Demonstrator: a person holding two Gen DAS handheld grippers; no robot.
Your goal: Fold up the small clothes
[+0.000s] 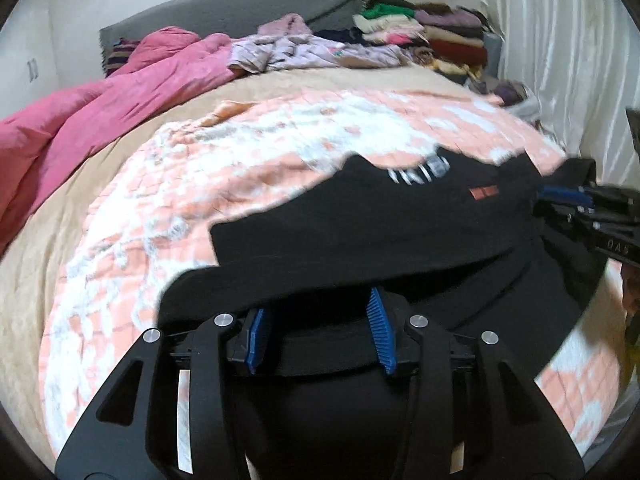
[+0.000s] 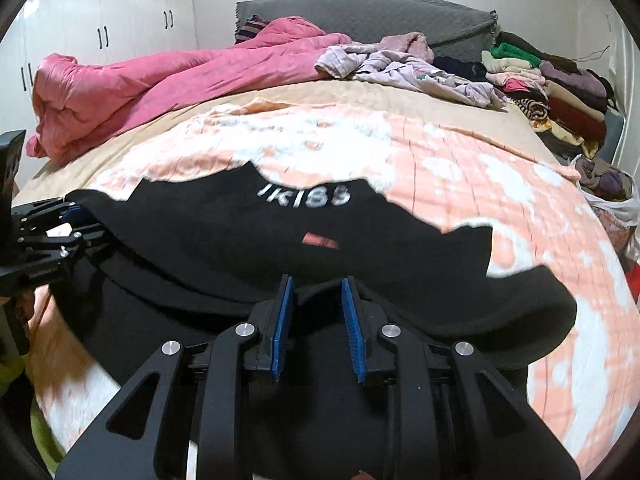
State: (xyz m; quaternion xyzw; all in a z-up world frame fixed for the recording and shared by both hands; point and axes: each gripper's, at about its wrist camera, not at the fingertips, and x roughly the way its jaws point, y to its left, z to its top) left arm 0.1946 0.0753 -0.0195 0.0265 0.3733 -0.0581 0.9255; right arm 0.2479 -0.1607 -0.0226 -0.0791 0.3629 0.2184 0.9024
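We are over a bed point(image 1: 120, 168) with a peach-and-white quilt point(image 2: 460, 184) spread across a beige cover, a grey headboard point(image 2: 380, 12) at the far end and white cupboards point(image 2: 100, 20) along the wall in the right wrist view. A pink duvet point(image 2: 160, 76) lies bunched at the far left of the bed, a heap of pale lilac clothes point(image 2: 408, 66) lies beside it, and folded stacks point(image 1: 432, 36) stand in the far right corner by a white curtain point(image 1: 560, 40).

The black garment point(image 1: 360, 224) lies on the near part of the quilt, one layer doubled over another, with white lettering point(image 2: 306, 196) and a small orange patch point(image 1: 482, 193) facing up. Both views are blurred.

Our left gripper point(image 1: 320, 332) has its blue pads point(image 1: 380, 328) standing apart, with a fold of the black cloth between them; the pads do not visibly press on it. Our right gripper point(image 2: 316, 324) shows its pads point(image 2: 352, 332) closer together, also with black cloth in the gap, but we cannot tell whether they pinch it. In the left wrist view the right gripper reaches in from the right edge at the garment's far corner.
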